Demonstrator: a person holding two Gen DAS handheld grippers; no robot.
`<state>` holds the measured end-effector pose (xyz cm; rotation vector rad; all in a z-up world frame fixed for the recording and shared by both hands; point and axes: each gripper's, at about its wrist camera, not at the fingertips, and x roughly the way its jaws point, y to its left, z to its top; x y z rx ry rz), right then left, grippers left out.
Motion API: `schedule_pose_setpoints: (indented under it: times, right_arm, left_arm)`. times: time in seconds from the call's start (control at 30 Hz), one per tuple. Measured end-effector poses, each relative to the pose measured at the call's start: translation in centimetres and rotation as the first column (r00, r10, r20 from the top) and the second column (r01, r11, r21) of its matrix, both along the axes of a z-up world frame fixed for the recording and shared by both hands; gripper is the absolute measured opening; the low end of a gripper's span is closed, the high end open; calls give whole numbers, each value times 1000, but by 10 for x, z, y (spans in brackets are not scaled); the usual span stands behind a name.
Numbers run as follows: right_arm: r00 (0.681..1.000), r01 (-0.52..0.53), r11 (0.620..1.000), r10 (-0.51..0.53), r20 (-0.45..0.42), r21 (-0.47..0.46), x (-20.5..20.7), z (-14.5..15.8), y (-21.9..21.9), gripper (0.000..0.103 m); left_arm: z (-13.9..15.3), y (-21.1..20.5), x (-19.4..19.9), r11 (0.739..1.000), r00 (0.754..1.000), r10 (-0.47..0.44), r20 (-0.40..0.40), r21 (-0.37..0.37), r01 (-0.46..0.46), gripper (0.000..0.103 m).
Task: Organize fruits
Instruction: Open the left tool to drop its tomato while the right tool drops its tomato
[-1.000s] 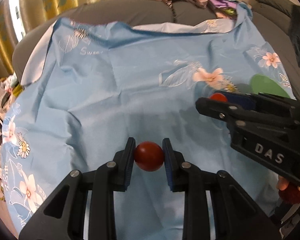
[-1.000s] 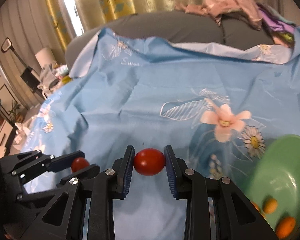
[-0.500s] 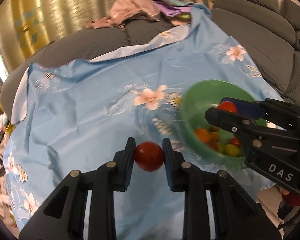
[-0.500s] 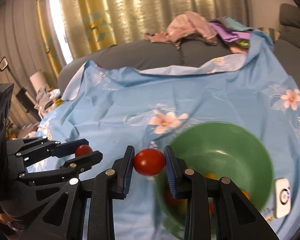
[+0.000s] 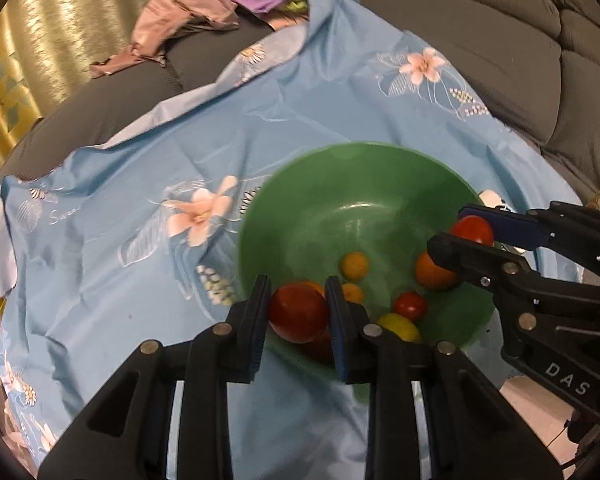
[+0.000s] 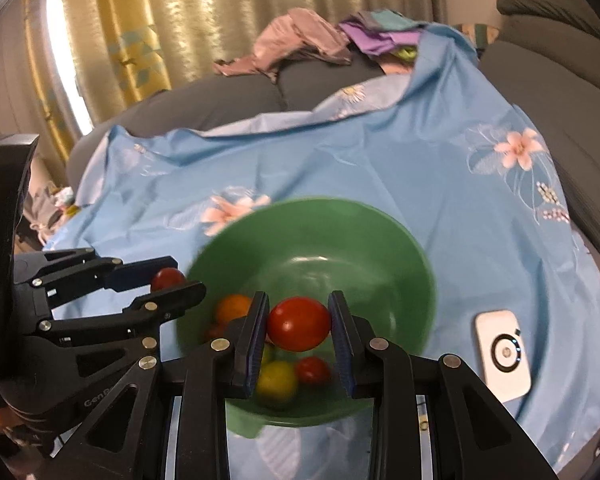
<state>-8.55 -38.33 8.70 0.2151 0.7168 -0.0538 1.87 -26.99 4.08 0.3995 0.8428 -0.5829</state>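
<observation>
Our left tongs (image 5: pixel 298 312) and right tongs (image 6: pixel 299 323) each grip a tomato (image 5: pixel 298 313) right above the bowl (image 5: pixel 340 200).

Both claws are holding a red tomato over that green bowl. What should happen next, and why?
Probably lower a little and open the jaws. The left gripper and right gripper each pinch a red tomato above the green bowl, where other small fruits already lie, so releasing there should add both.
</observation>
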Motion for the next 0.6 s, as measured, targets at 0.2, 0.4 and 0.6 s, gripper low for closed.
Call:
schedule_pose_setpoints:
  times: [0.2, 0.4, 0.6]
  right_arm:
    - [998, -1, 1000, 1, -67, -1, 9, -14, -14, 32]
    - [996, 26, 1000, -27, -87, -13, 10, -13, -22, 33]
    - [995, 13, 999, -18, -97, -52, 5, 11, -23, 43]
  left_arm:
    - [-16, -17, 11, 999, 999, 3, -46, 46, -1, 29]
    - [-12, -16, 16, 998, 998, 42, -52, 54, -40, 75]
    - [21, 0, 17, 994, 993, 108, -51, 11, -108, 100]
